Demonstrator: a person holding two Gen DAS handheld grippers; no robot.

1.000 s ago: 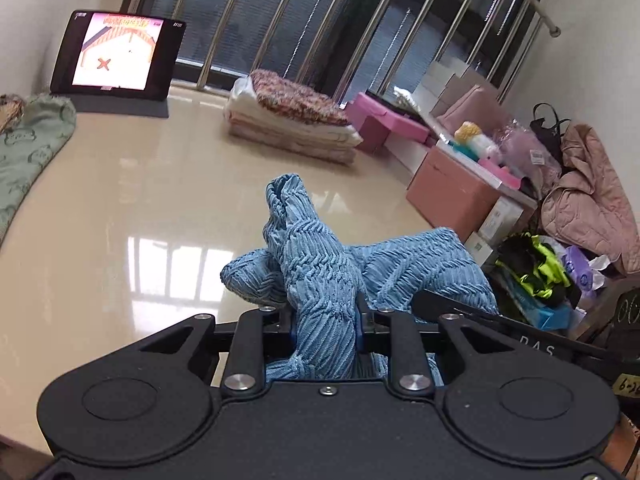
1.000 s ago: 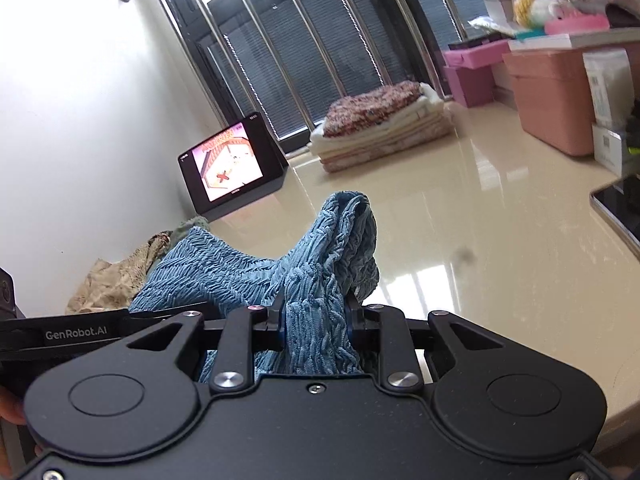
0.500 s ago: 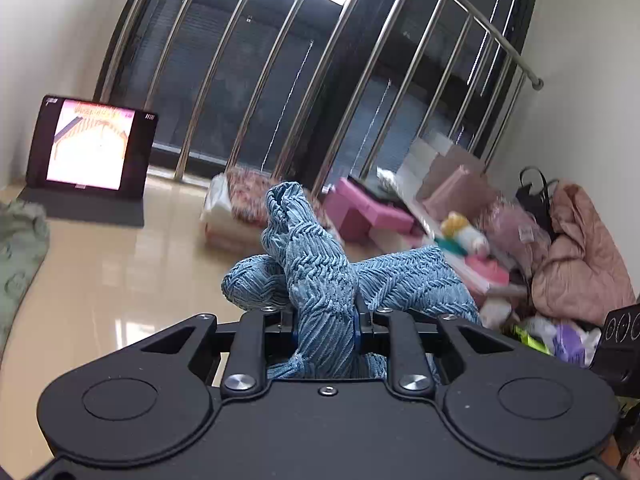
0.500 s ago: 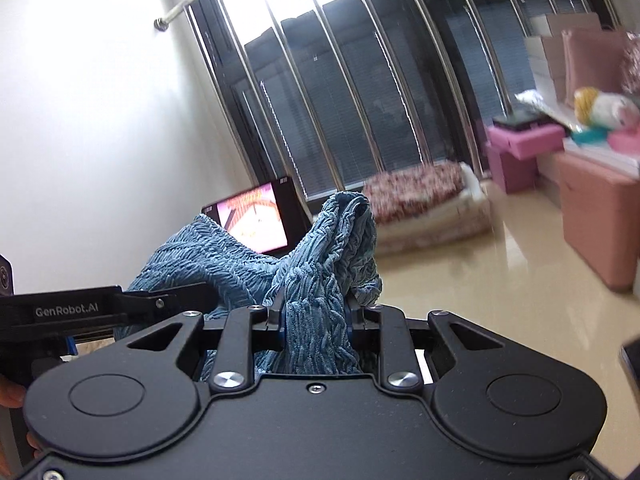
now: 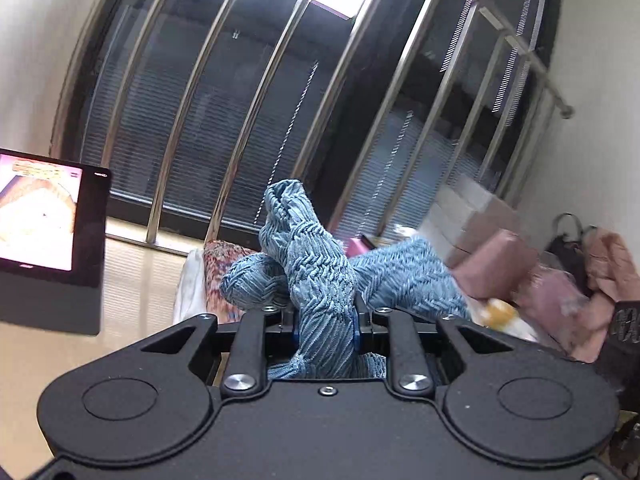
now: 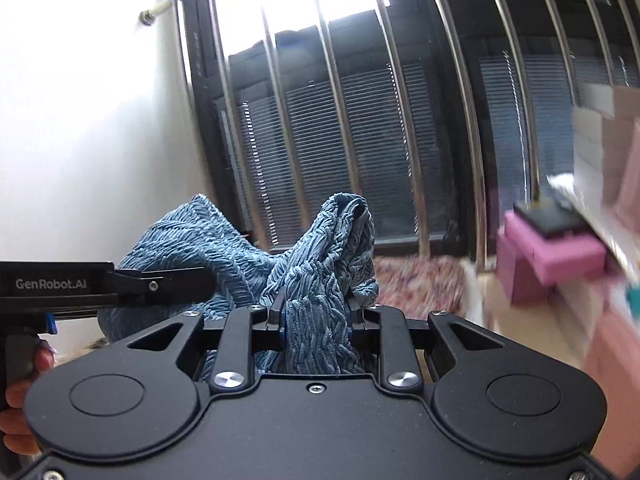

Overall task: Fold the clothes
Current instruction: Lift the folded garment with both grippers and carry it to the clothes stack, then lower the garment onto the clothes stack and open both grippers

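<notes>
Speaker one: Fabric fills the middle of both wrist views. What is it, and where?

Speaker two: A blue ribbed garment [image 5: 320, 276], bunched and raised in front of a barred window [image 5: 280, 100]. No part of it visibly rests on the table.

Speaker one: How is it held?

Speaker two: The left gripper [image 5: 325, 316] has its jaws narrow, pinching a thick fold. The right gripper [image 6: 316, 312] clamps another fold the same way. In the right view, the left tool appears at the left edge beside a hand [image 6: 20, 392].

Speaker one: Why two grips?

Speaker two: Probably to spread the cloth between two points so it hangs open before folding.

Speaker one: Anything else nearby?

Speaker two: A lit tablet [image 5: 44, 236] at left, a folded stack [image 5: 208, 276] by the window, and blurred pink boxes [image 6: 548, 256] at right.
</notes>
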